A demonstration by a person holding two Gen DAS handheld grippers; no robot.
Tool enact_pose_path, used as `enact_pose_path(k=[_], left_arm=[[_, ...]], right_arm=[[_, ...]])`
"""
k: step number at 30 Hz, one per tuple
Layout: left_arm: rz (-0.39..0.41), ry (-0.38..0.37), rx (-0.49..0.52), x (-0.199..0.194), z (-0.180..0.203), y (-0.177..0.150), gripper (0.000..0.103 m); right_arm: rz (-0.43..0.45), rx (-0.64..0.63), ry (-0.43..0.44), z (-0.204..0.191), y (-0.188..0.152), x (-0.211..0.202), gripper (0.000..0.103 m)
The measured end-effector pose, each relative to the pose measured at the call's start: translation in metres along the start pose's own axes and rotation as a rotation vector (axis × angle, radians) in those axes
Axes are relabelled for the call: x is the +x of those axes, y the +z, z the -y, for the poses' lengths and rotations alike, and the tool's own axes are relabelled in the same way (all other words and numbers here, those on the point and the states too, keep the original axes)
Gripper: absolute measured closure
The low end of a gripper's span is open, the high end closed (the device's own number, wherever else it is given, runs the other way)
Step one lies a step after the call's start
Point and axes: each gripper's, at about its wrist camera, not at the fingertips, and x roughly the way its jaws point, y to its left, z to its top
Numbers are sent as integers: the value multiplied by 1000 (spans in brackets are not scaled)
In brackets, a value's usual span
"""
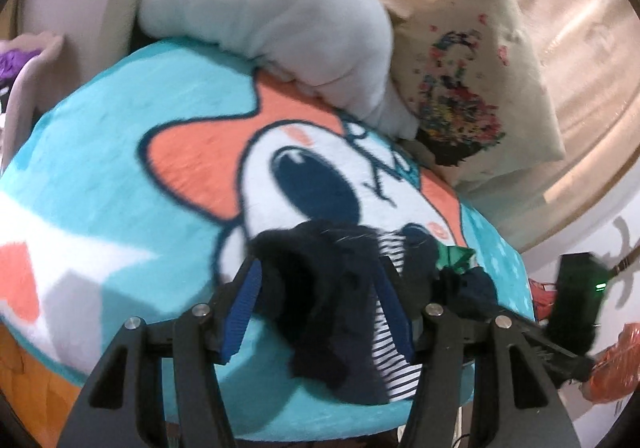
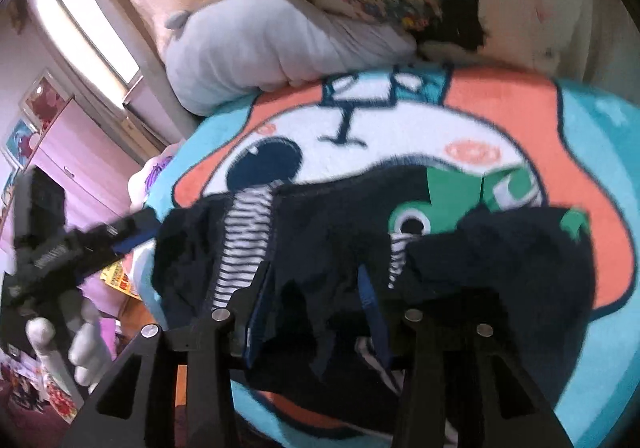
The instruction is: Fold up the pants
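Small navy pants (image 2: 340, 215) with a striped lining and a green frog patch lie crumpled on a turquoise cartoon blanket (image 2: 600, 151) near its front edge. My right gripper (image 2: 314, 304) stands over the near hem, its jaws apart, with loose navy cloth hanging between the blue pads (image 2: 370, 296). In the left wrist view the pants (image 1: 320, 268) bunch up between the blue pads (image 1: 244, 304) of my left gripper (image 1: 320, 304), whose jaws also stand wide. The blanket (image 1: 120, 187) spreads beyond. I see no pad pressing the cloth in either view.
A grey plush pillow (image 1: 272, 15) and a printed cream cushion (image 1: 472, 95) lie at the far side of the blanket. A white-gloved hand (image 2: 80, 348) holds the left gripper's handle. The right gripper's black housing (image 1: 576, 288) shows at the right, above orange clutter (image 1: 616, 364).
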Motion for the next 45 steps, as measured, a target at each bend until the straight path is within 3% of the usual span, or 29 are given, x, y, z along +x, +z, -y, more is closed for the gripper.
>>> enact_pose_path(k=[5,8,10,12,16,20,23,27,29,32,35,39,45], left_arm=[[-4,-15,-21,1,-13,-12,46],[-2,-38,-3,-2,-11,-18,46],[-4,-52,13,-1,-9,-23,46],[-2,-29,24,0,-10,-27,44],[-10,-53,3,2,-14,-31,43],[7,-57,13,-2,-14,-35,42],[5,-67,17,0,-11,-38,41],[-7,-70,15,7,-4,-43,38],[-2,-63,26,8,3,-46,38],[4,-55,40,12,12,-51,40],[-45,-56,57,23,21,-52,90],[-28,-69,67,16,32,-52,91],[-15,-127,89,-2,59,-46,91]], right_arm=[[-53,-74,63,-35,12,11,51],[-141,-103,123,-59,24,35,50],[-225,-120,181,-74,31,56,43],[-271,-174,138,-92,42,76,39],[-371,-233,74,-118,60,115,36],[-469,-274,-47,-131,61,149,34],[-534,-332,-96,-140,57,165,27],[-591,-380,-160,-150,56,177,26],[-596,-410,-185,-154,55,179,29],[-556,-444,-223,-158,57,175,47],[-507,-424,-210,-154,61,164,63],[-441,-371,-155,-136,62,138,69],[-321,-285,-63,-113,68,83,69]])
